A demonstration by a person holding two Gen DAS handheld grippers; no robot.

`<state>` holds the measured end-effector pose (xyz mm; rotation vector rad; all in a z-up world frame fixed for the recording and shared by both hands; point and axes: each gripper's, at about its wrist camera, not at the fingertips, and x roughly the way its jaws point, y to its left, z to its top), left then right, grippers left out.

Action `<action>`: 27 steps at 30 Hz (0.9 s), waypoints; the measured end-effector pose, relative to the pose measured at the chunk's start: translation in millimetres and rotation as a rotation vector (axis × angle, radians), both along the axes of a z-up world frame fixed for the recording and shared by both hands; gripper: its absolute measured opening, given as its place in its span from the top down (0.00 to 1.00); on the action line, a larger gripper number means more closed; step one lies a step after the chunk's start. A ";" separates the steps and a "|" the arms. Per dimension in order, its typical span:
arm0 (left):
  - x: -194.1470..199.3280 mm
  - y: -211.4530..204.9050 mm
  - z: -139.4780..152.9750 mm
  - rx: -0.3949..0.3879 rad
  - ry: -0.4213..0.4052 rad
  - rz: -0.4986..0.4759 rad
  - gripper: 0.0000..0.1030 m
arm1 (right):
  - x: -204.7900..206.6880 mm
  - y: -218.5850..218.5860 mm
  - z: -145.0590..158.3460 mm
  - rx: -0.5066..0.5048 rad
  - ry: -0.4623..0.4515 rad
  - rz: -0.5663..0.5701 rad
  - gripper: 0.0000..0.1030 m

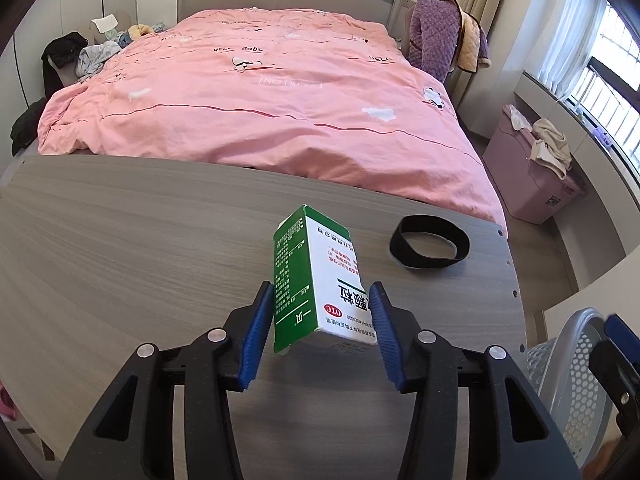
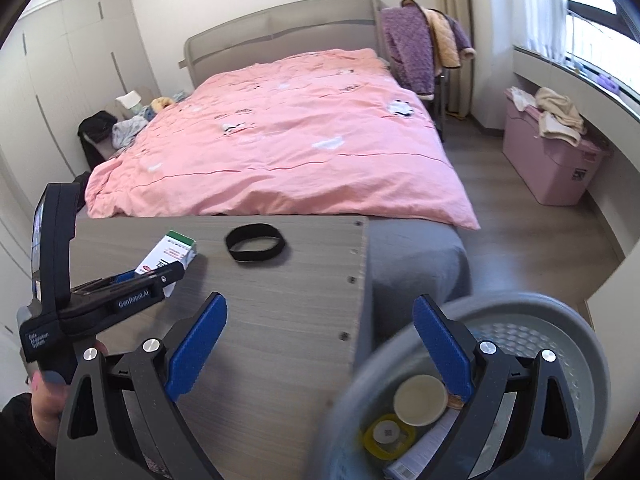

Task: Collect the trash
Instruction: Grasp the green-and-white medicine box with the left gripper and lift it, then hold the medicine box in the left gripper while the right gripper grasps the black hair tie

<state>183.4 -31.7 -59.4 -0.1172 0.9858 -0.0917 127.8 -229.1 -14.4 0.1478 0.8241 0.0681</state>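
Left gripper (image 1: 322,322) clamped on green-and-white medicine box (image 1: 316,280) marked "OTC", lifted above the table (image 1: 120,248).
Right gripper (image 2: 320,344) wide open, empty, over grey bin (image 2: 576,344) off the table's right edge; black band (image 1: 430,246) near far right corner.

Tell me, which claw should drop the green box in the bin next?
The left claw. It already squeezes the green box above the table, so it probably only has to swing over to the bin. The right claw is open and empty, hanging partly over the bin's rim.
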 end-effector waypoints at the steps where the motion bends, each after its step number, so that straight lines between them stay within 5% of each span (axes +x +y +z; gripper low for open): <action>1: -0.5 4.3 0.2 -0.007 0.000 0.000 0.55 | 5.9 6.4 -0.7 -0.001 0.002 0.011 0.10; 16: -8.9 63.6 20.4 -0.046 -0.082 0.022 0.58 | 76.9 77.2 -37.8 -0.059 0.094 0.050 0.15; 27: -9.6 79.7 24.3 -0.062 -0.104 0.040 0.58 | 107.0 87.9 -63.6 -0.108 0.152 0.015 0.22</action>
